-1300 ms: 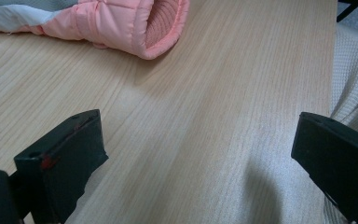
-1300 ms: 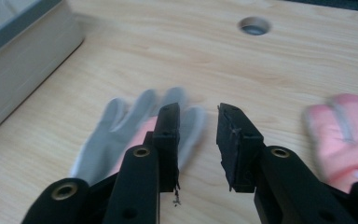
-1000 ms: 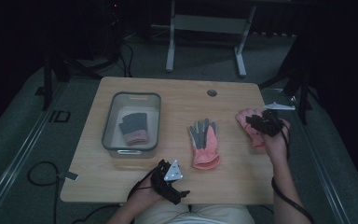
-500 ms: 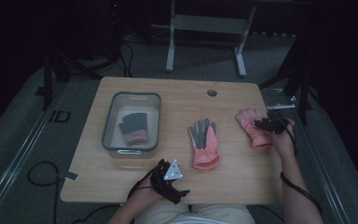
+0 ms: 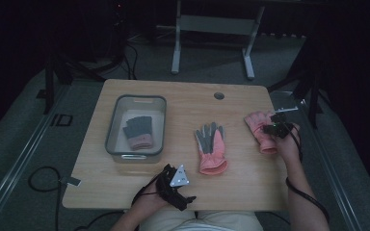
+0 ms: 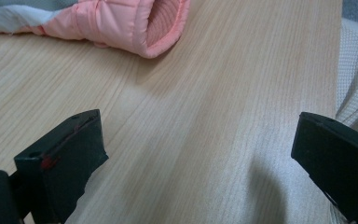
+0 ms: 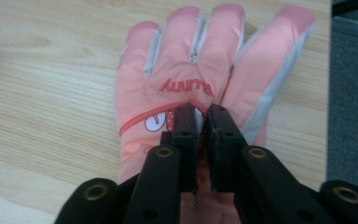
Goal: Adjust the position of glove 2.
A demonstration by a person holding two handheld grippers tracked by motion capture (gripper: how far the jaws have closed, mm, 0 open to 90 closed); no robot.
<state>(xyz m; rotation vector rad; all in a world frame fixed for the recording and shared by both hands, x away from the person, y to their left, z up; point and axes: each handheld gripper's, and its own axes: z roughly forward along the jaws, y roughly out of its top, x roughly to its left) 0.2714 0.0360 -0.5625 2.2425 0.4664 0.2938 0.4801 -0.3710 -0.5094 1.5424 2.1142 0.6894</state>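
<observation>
A pink glove [image 5: 259, 126] lies flat, back up, near the table's right edge. My right gripper [image 5: 275, 126] is on its cuff end. In the right gripper view its jaws [image 7: 203, 116] have just been closing and now pinch the pink glove's [image 7: 186, 60] fabric between them. A second pink glove with a grey palm [image 5: 211, 149] lies mid-table. My left gripper [image 5: 185, 196] rests at the front edge, open and holding nothing. In the left gripper view its jaws [image 6: 198, 140] stand wide over bare wood, with that glove's cuff [image 6: 121, 23] ahead.
A clear bin [image 5: 112, 130] on the left of the wooden table [image 5: 183, 101] holds a grey glove [image 5: 138, 131]. A cable hole [image 5: 218, 96] sits at the back. The table's right edge runs close beside the right-hand glove. The person's lap [image 6: 354, 70] borders the front edge.
My right gripper has come down onto the right-hand pink glove, which now lies spread flat, and its jaws have closed on the fabric. The left gripper has stayed put.
</observation>
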